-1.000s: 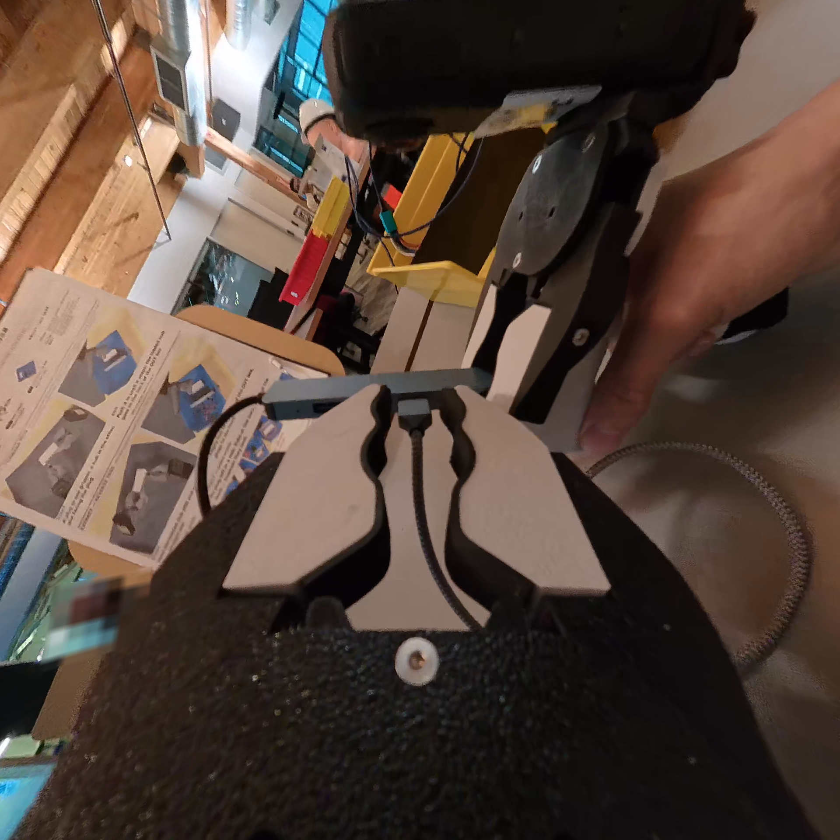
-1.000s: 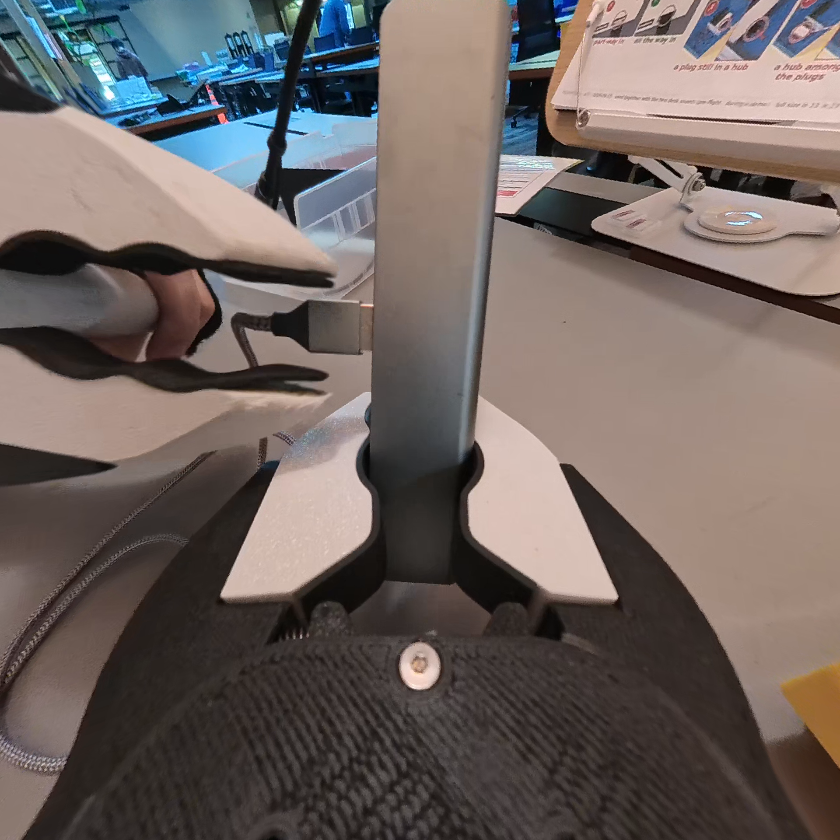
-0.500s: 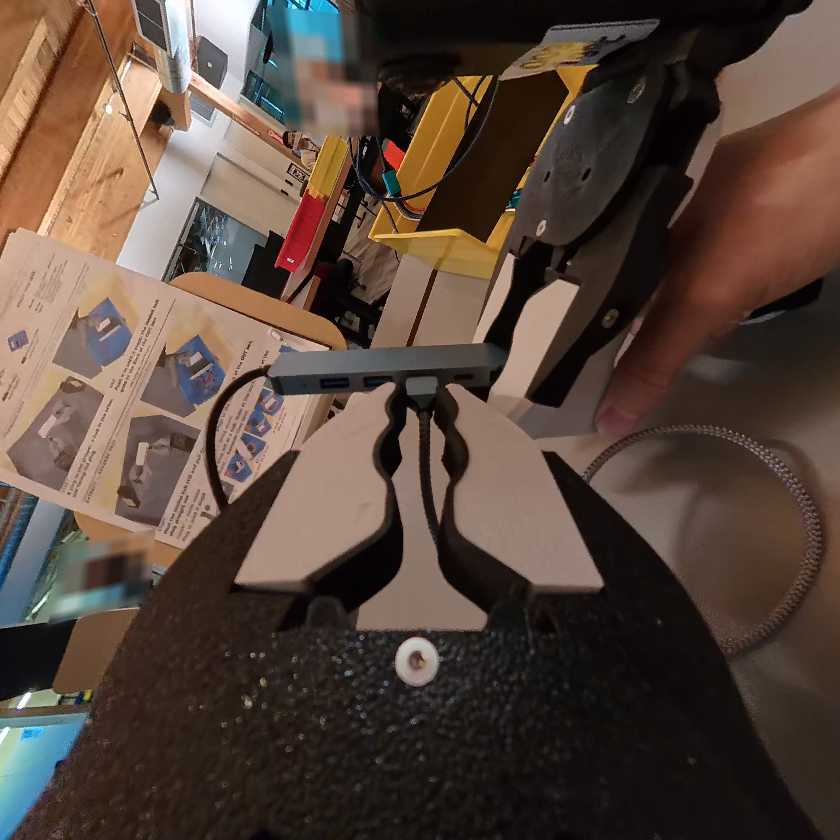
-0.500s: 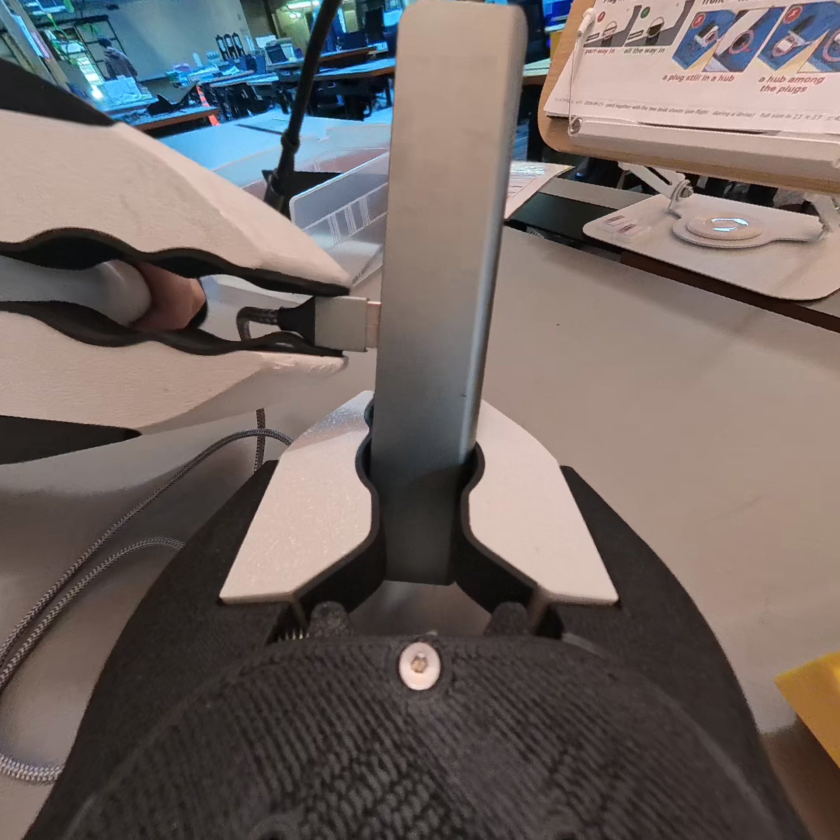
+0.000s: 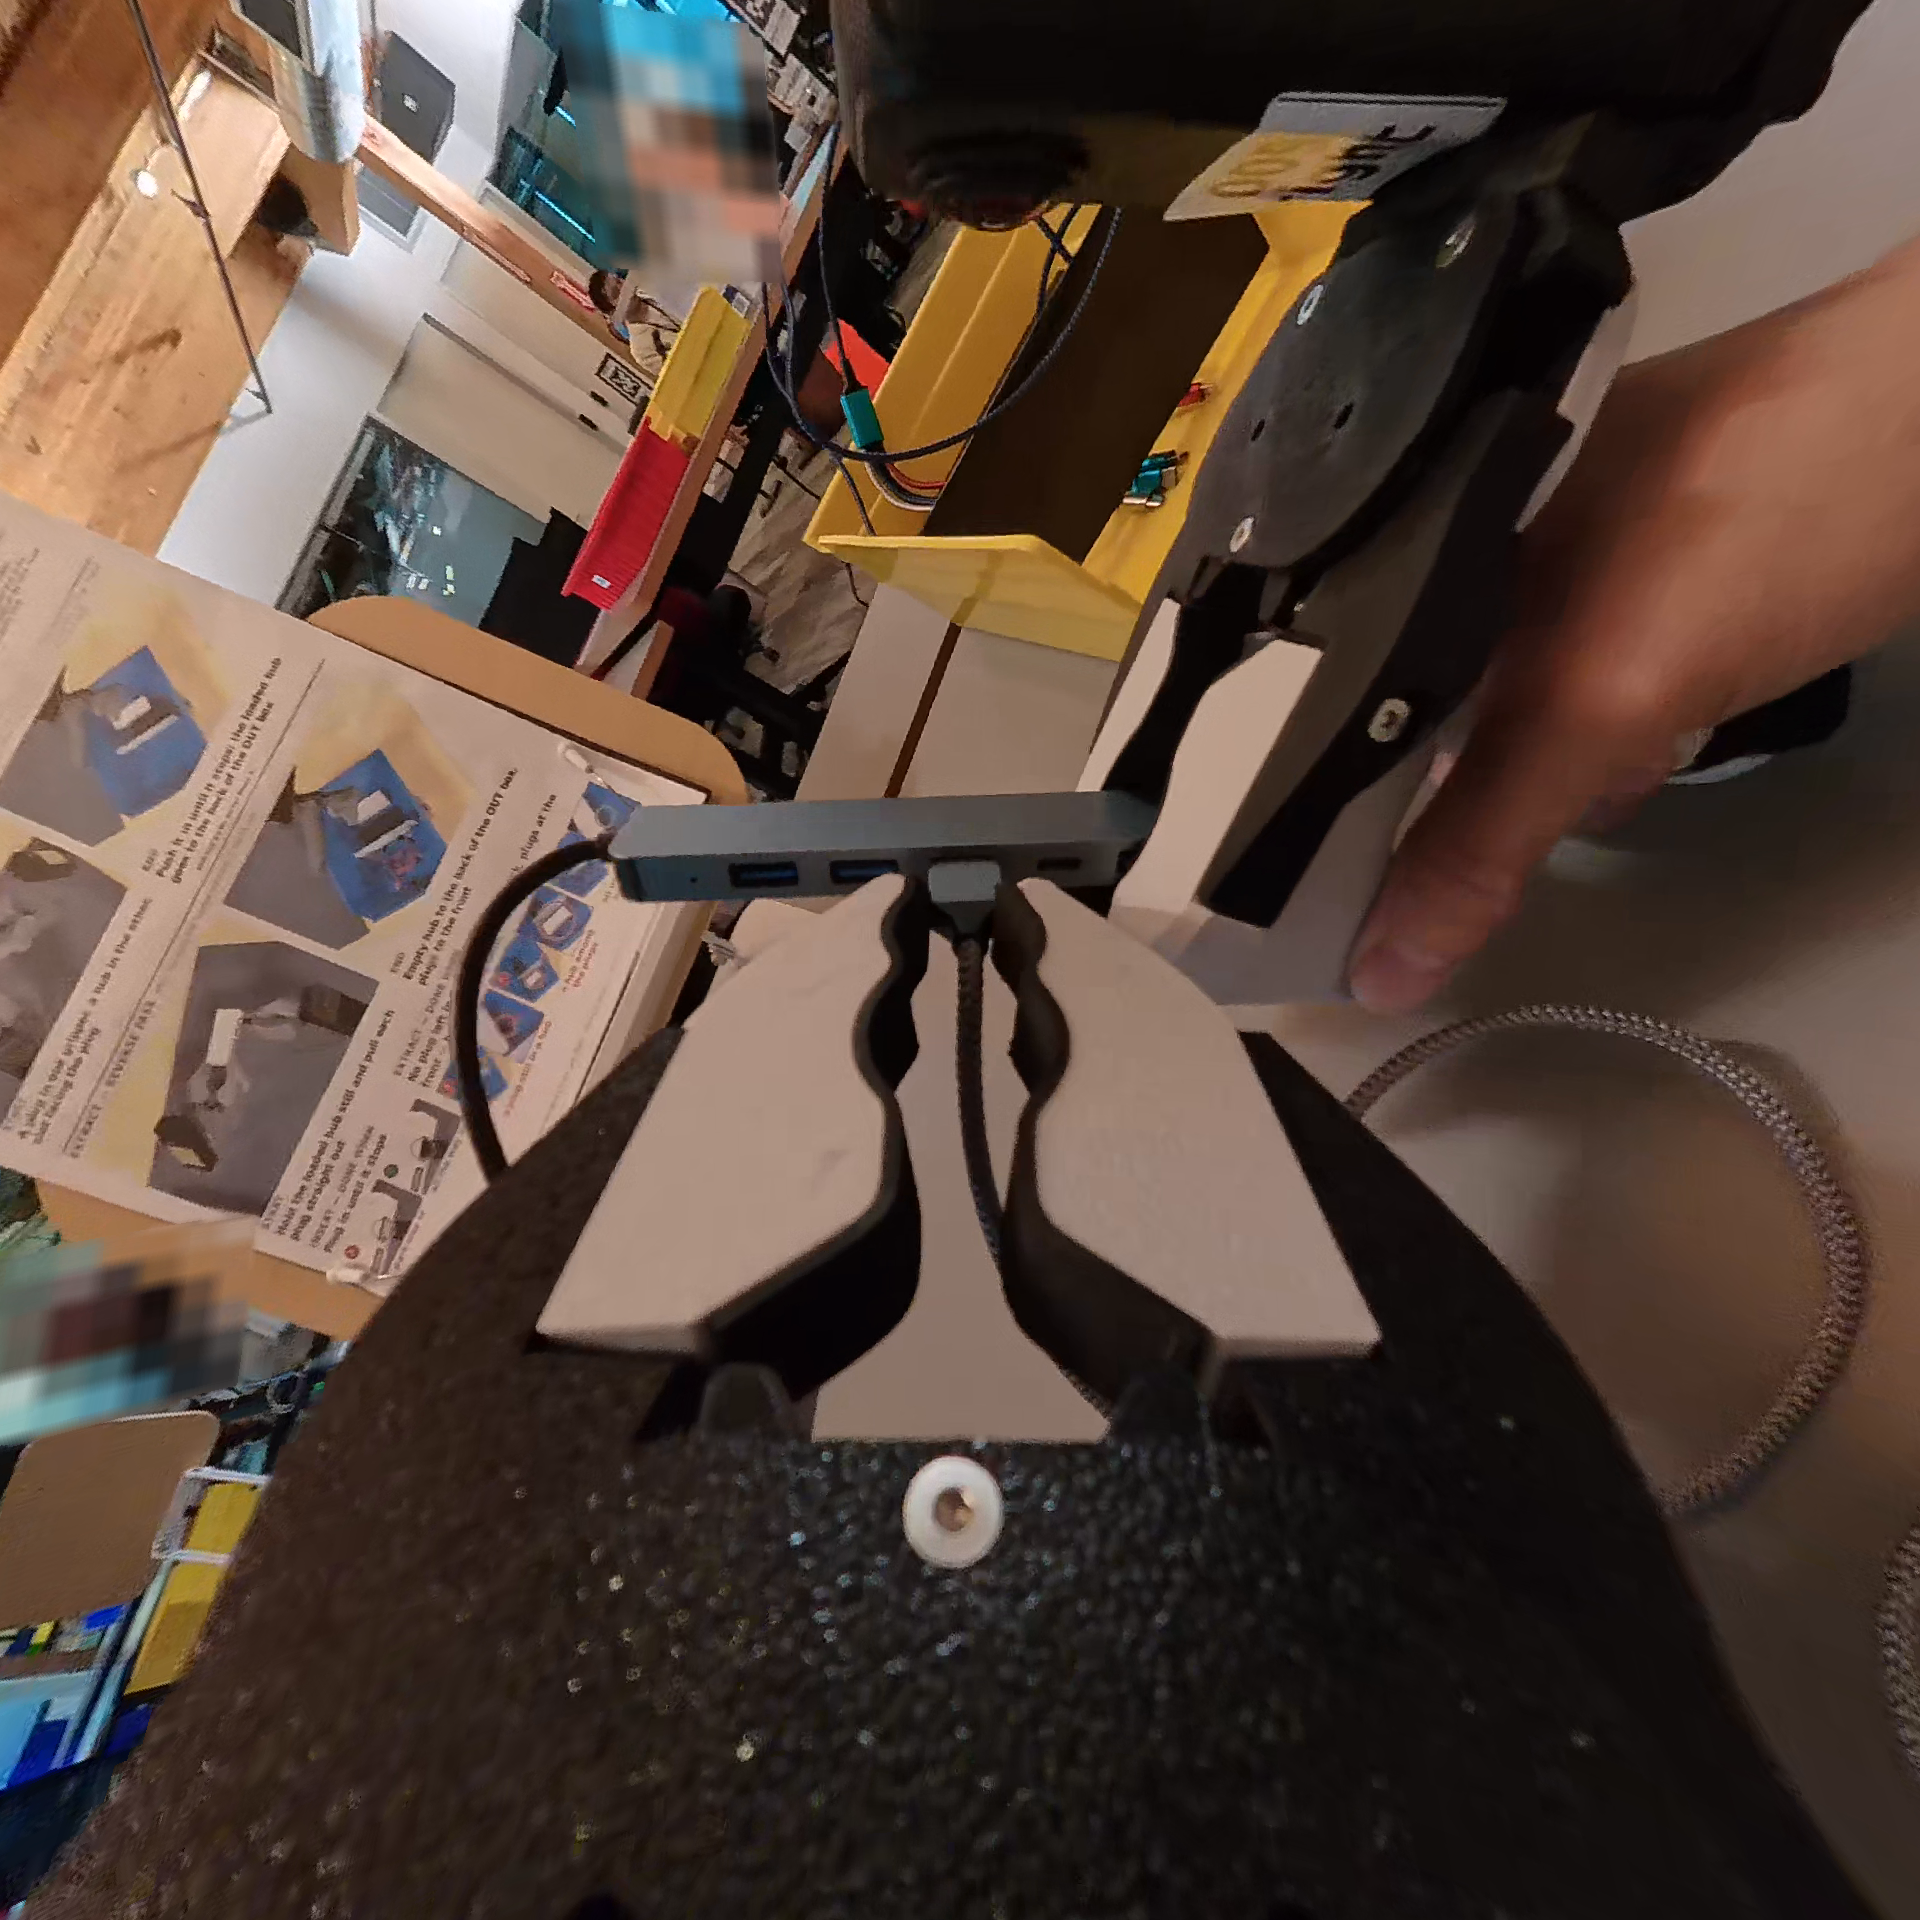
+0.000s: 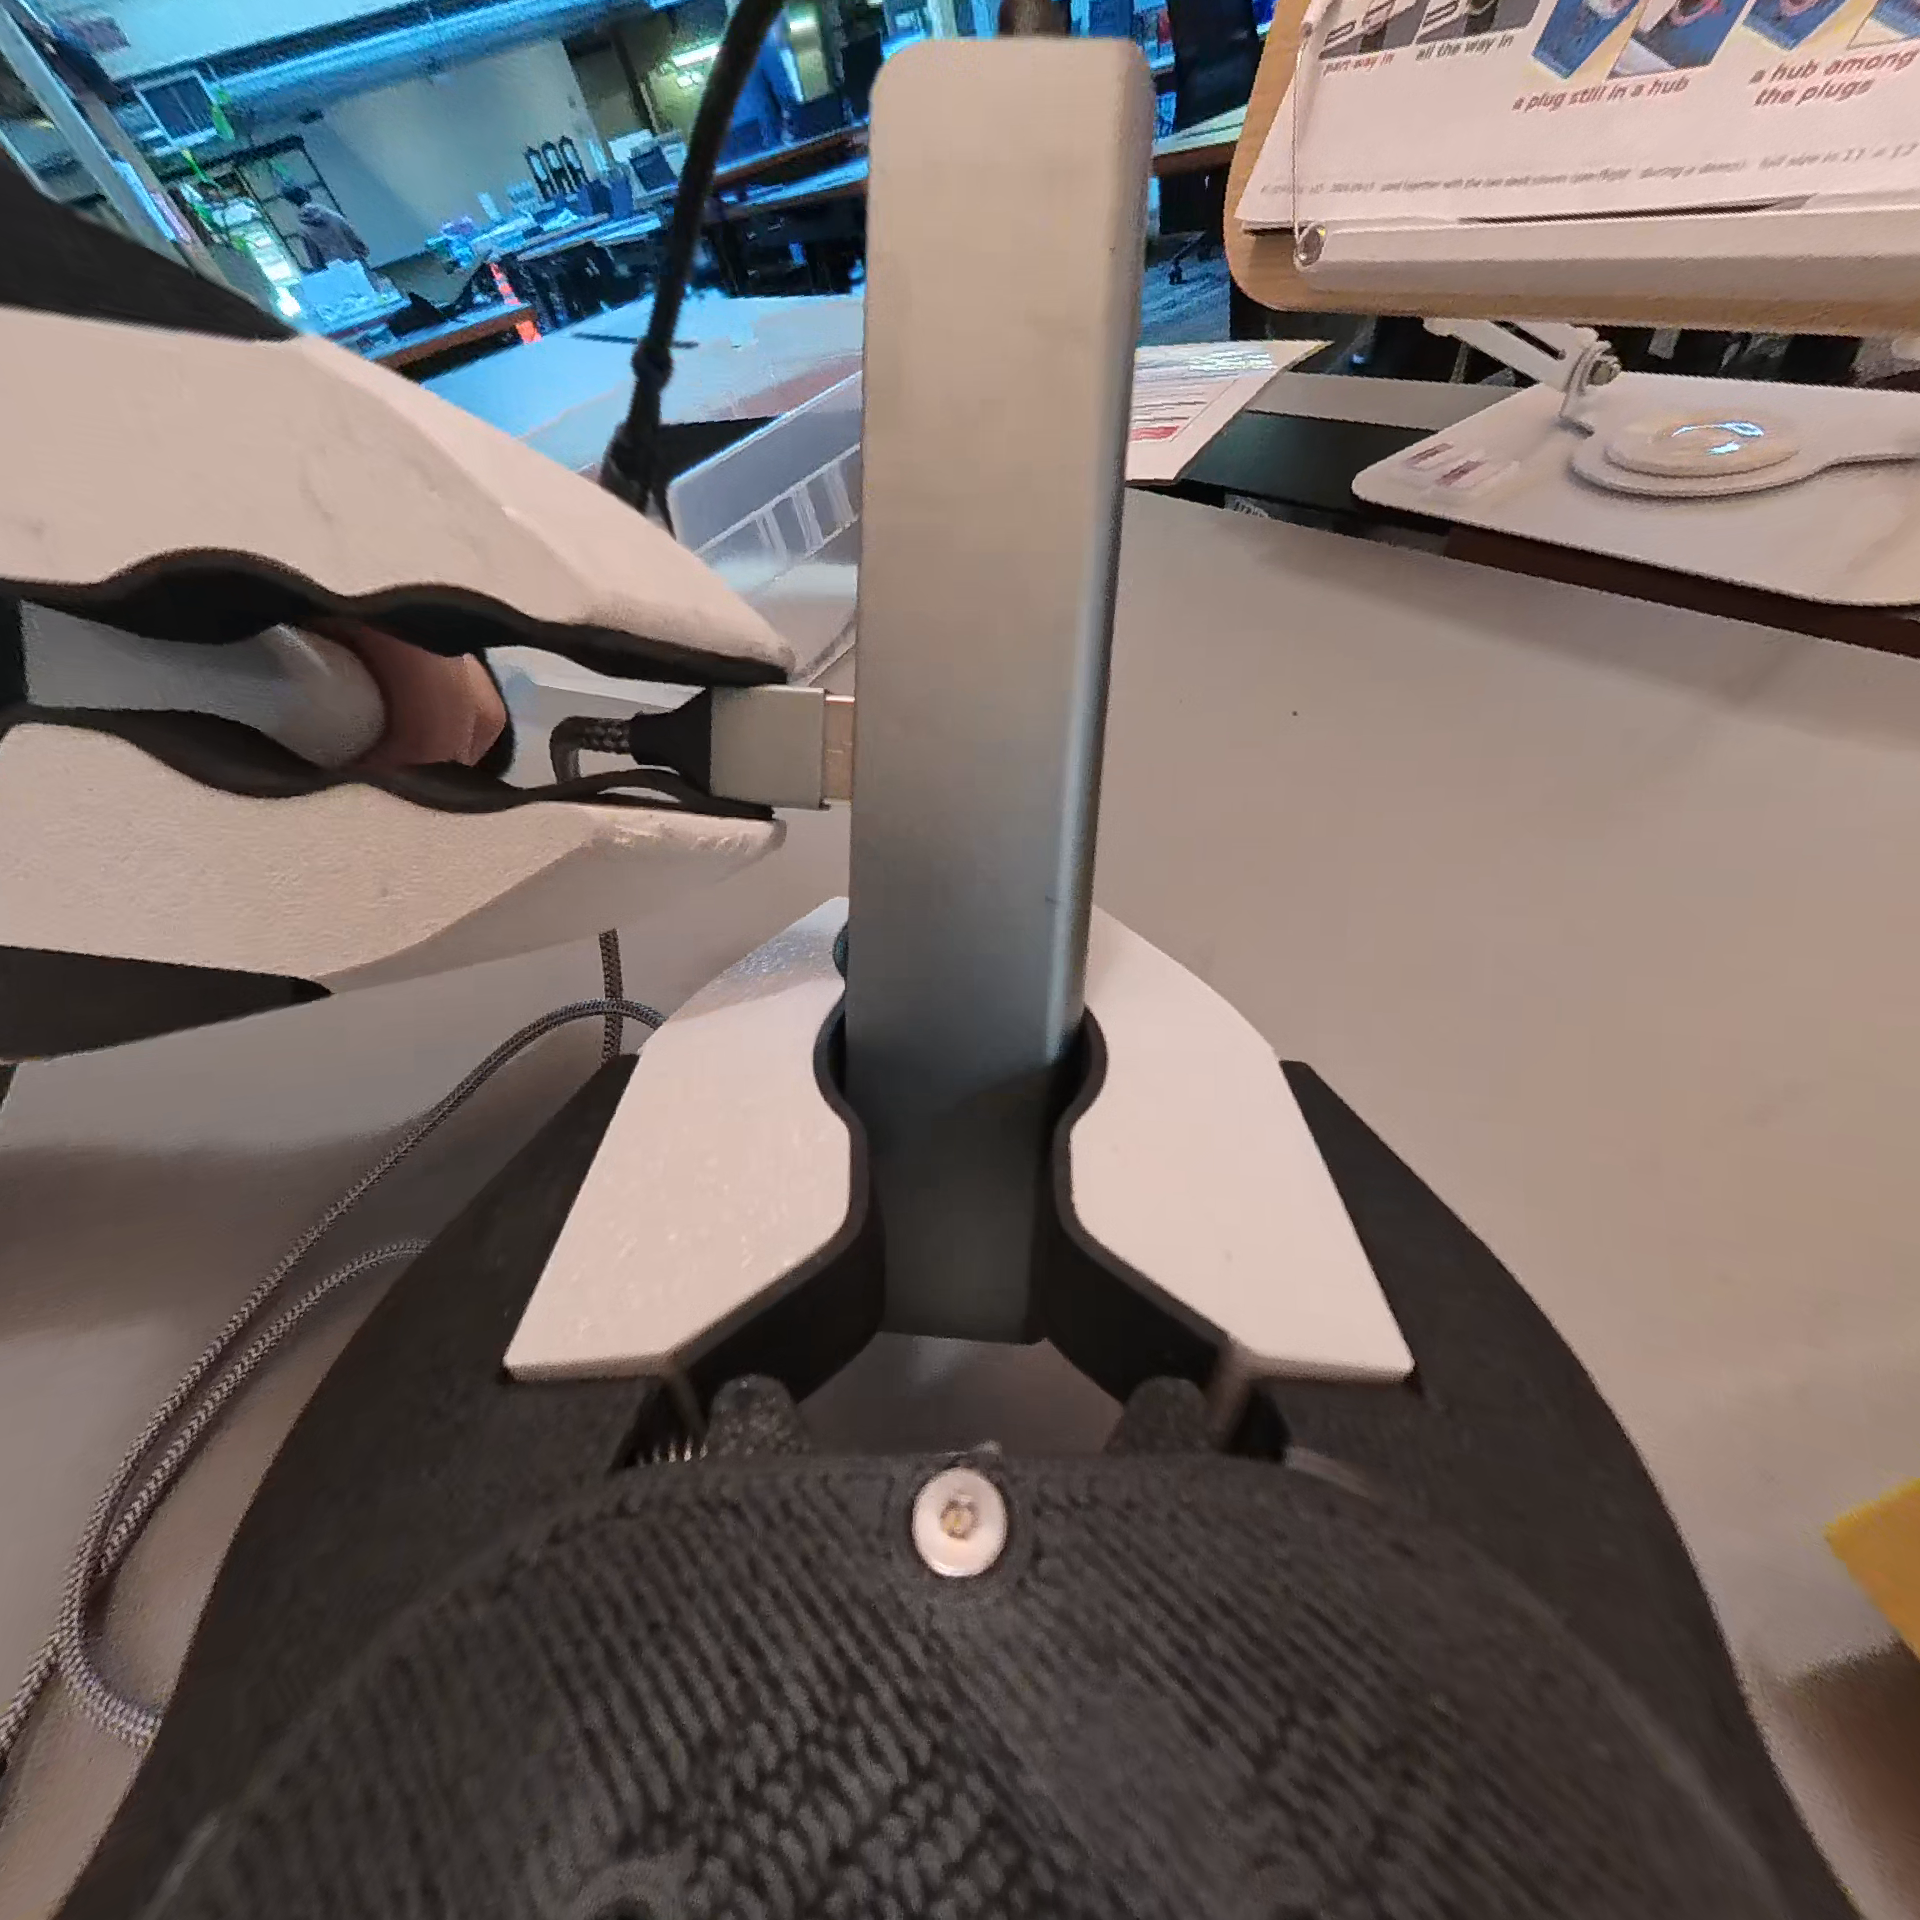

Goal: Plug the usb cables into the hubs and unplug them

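Hub (image 6: 987,582) first: you have the grey aluminium bar clamped by one end in your right gripper (image 6: 956,1049), held up off the pale worktop (image 6: 1507,935), its port edge turned toward your other gripper. A second ago your left gripper (image 5: 951,914) stood back from that edge with its fingertips parted around the cord; now it has moved in and its tips have come in against the silver plug (image 6: 779,748), one above and one below in the right wrist view. The plug's shell sits nearly flush to the hub there, with only a thin sliver of metal showing at the joint, so it looks seated in its port.

In the left wrist view the plug sits beside the two blue ports (image 5: 764,875), and the braided cable (image 5: 977,1081) runs back down the gap between your fingers, then loops loosely over the worktop at your right. The hub's own dark lead (image 5: 483,997) curls away on the far side, toward the printed instruction sheet (image 5: 208,883).

What this means for you: the plugging half of this cable looks done, and you have just taken hold for the pull. Judging by the slim contact area, your grip is on the shell's tail end only, so a slip is possible. Draw straight back along the plug's axis while your right gripper holds the bar steady; any twist would lever the connector in its socket.
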